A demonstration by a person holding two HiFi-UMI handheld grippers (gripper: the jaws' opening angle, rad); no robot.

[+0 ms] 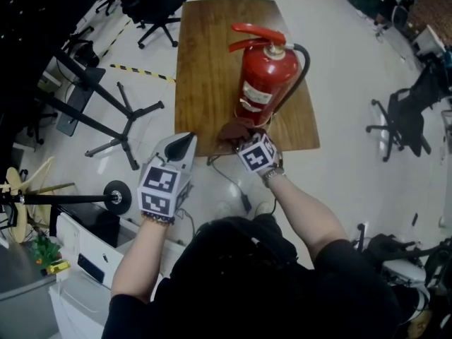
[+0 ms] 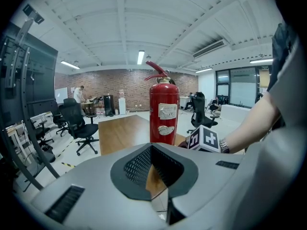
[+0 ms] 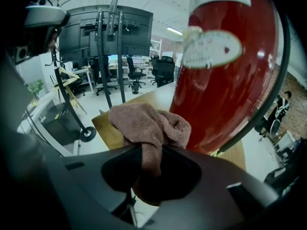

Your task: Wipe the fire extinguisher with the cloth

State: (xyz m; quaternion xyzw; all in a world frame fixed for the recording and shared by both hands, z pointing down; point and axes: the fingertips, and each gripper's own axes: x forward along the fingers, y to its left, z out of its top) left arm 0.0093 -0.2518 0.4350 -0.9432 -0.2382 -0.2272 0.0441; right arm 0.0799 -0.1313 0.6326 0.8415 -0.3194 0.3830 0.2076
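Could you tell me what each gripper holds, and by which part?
The right gripper pinches the brown cloth by a bunched fold; left gripper holds nothing.

Bright, even wash from ceiling strip lights; glare streaks the fire extinguisher; heavy fisheye bending, black vignetted corners, near foreground soft.

fire extinguisher: red | cloth: brown, perhaps pinkish | table: wood-grain brown | marker cube: black-white squares

Red extinguisher stands upright on the table. Crumpled brown cloth, pinched in the right gripper's jaws, is just beside its base.
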